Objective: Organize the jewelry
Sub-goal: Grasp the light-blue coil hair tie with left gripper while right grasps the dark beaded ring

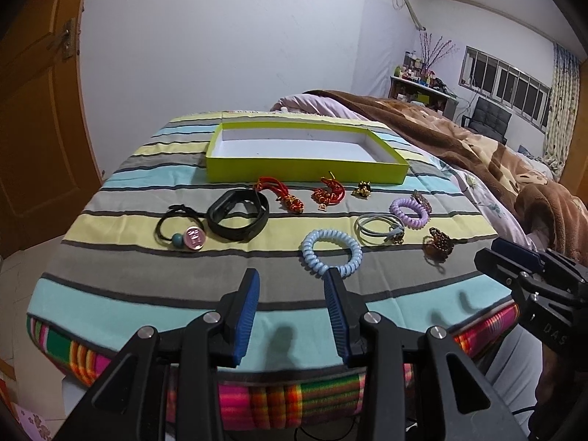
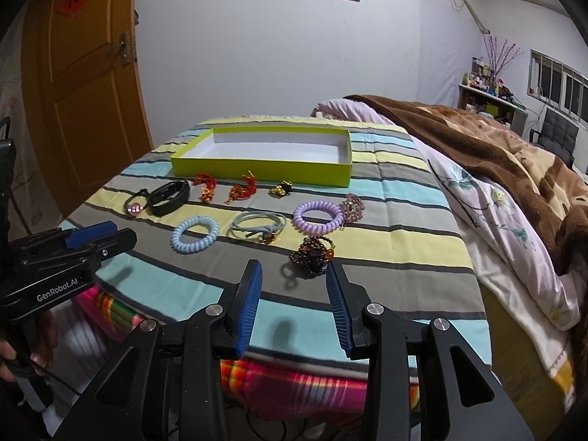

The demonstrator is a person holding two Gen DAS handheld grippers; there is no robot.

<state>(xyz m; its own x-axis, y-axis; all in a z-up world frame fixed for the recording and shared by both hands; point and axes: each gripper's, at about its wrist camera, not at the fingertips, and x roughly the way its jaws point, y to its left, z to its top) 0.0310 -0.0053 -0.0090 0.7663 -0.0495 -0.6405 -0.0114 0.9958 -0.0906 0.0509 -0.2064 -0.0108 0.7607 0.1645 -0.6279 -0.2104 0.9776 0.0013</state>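
While the left tool (image 1: 291, 279) hangs wide open and empty over the near edge of the striped cloth-covered counter (image 1: 110, 294), the left wrist view shows a light blue spiral hair tie (image 1: 331, 253) just past its right finger, at about 1 o'clock. Farther off at 12 o'clock sits the shallow lime-green cardboard tray (image 1: 305, 172), white inside, nothing in it. Between lie a black wristband (image 1: 238, 217) at 11 o'clock, two red-and-gold knotted charms (image 1: 283, 193), a lilac spiral hair tie (image 1: 409, 213) at 2 o'clock and a brown beaded ornament (image 1: 439, 244). The right tool (image 1: 514, 261) enters at 3 o'clock.

In the right wrist view, the right tool (image 2: 294, 281) stands open, gripping nothing, with the brown beaded ornament (image 2: 312, 253) just ahead between its fingertips. The lime-green tray (image 2: 264, 172) lies at 12 o'clock, and the left tool (image 2: 99, 239) shows at 9 o'clock.
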